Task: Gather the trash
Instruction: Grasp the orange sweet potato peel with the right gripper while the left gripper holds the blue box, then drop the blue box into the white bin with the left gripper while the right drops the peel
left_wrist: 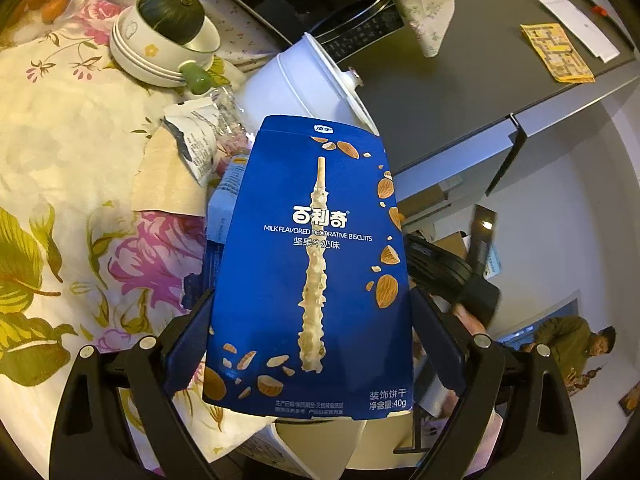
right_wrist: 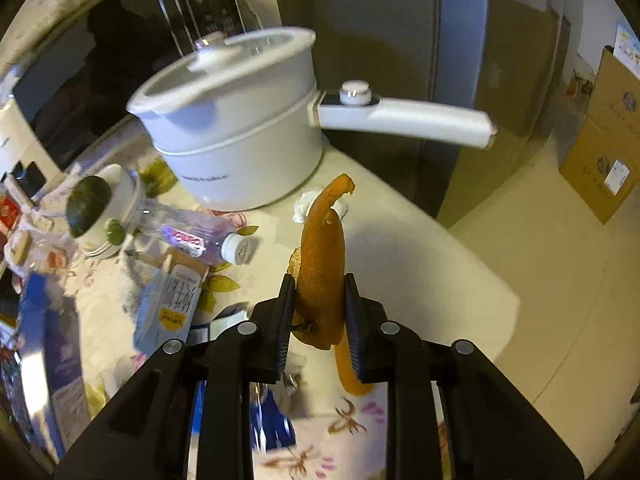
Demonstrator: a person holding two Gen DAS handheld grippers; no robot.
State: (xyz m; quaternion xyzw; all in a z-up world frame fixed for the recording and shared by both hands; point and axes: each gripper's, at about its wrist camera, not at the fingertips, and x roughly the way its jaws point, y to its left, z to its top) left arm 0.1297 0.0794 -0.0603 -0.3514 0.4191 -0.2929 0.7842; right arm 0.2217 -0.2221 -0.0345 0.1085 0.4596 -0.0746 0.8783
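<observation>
Left wrist view: the left gripper (left_wrist: pixel 310 344) has its fingers (left_wrist: pixel 188 344) clamped on the two side edges of a blue biscuit box (left_wrist: pixel 310 260). The box runs lengthwise straight out from the fingers, its far end reaching toward the white pot (left_wrist: pixel 288 88). It fills the middle of the picture and hides most of what lies behind it on the bench (left_wrist: pixel 72 168), which is covered by a flowered cloth. More trash shows past its left edge: a torn grey wrapper (left_wrist: pixel 194 136) and a scrap of brown paper (left_wrist: pixel 168 188), both near the stacked bowls (left_wrist: pixel 160 52) holding a dark green squash (left_wrist: pixel 170 14). The box's lower end appears torn open; whether it is empty I cannot tell.

Right wrist view: the right gripper (right_wrist: pixel 320 316) has its fingers (right_wrist: pixel 280 320) clamped on an orange peel (right_wrist: pixel 322 256), which stands up between them with its long axis pointing away toward the pot, above the bench. One strip hangs down below the right finger. Still on the bench to the left lie a plastic bottle (right_wrist: pixel 192 236) on its side and a small carton (right_wrist: pixel 172 304), so both are closer to the left hand. The left edge of this view is blurred, and no bin is visible in either view, so where the held items should go is unclear.
</observation>
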